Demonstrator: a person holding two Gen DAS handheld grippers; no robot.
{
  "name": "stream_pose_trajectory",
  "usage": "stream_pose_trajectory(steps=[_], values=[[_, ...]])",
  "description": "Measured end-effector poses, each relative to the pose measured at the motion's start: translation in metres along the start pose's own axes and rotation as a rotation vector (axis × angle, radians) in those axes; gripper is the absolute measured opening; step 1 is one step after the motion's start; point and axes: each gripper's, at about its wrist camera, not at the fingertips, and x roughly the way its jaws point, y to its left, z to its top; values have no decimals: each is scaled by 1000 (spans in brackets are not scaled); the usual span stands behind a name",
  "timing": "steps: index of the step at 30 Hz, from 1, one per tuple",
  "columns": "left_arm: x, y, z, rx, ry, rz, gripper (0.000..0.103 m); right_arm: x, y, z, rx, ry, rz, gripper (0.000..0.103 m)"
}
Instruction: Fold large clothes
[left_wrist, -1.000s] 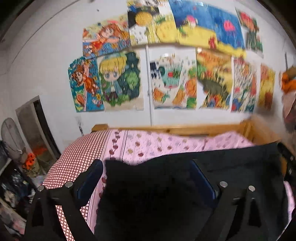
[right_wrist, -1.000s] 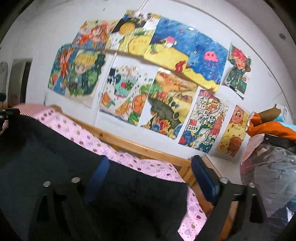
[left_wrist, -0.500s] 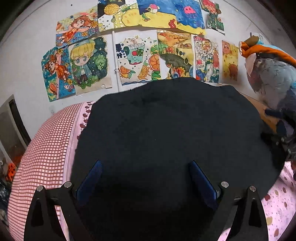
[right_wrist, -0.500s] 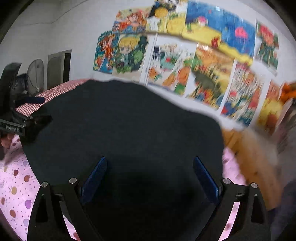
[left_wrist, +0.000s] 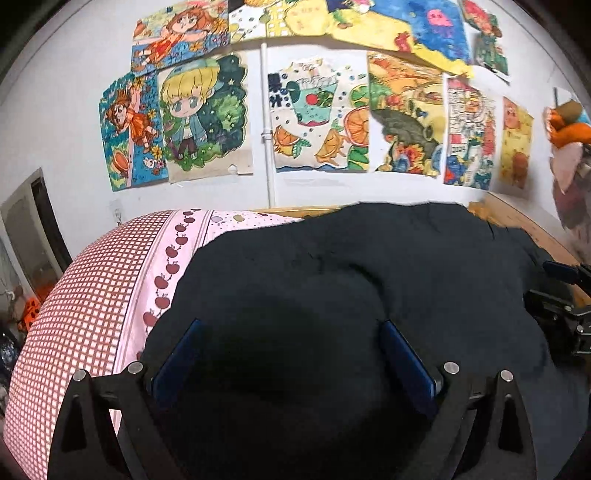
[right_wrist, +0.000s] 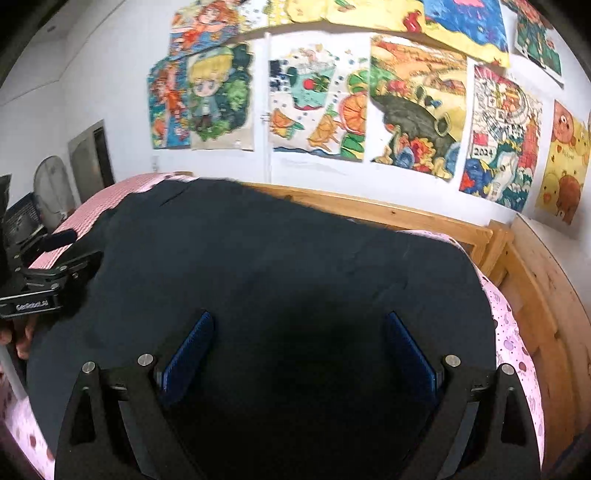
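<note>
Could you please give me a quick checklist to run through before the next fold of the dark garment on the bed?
1. Left gripper open, free of cloth: ok.
2. Right gripper open, free of cloth: ok.
3. Dark garment lying on the bedsheet: ok.
4. Garment smooth: not ok, creases across the middle.
5. Near hem visible for grasping: cannot tell, hidden under the grippers.
6. Garment clear of the wooden bed frame: cannot tell.
</note>
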Motion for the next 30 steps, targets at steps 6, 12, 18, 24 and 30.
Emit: stream_pose_trajectory(steps=[6,12,18,24,30], values=[[34,22,14,-92,70,122,98,38,-27,6,115,68,-108,92],[76,66,-11,-315,217,33,99,55,-40,-6,209,117,-114,92],[78,76,-34,-403,228,-12,101,65,-45,-23,258,121,-95,92],[81,74,-33,-394,226,2,102,66,-47,-29,281,107,-84,92],[84,75,-34,-402,229,-6,103,67,-49,-32,291,100,-75,92]])
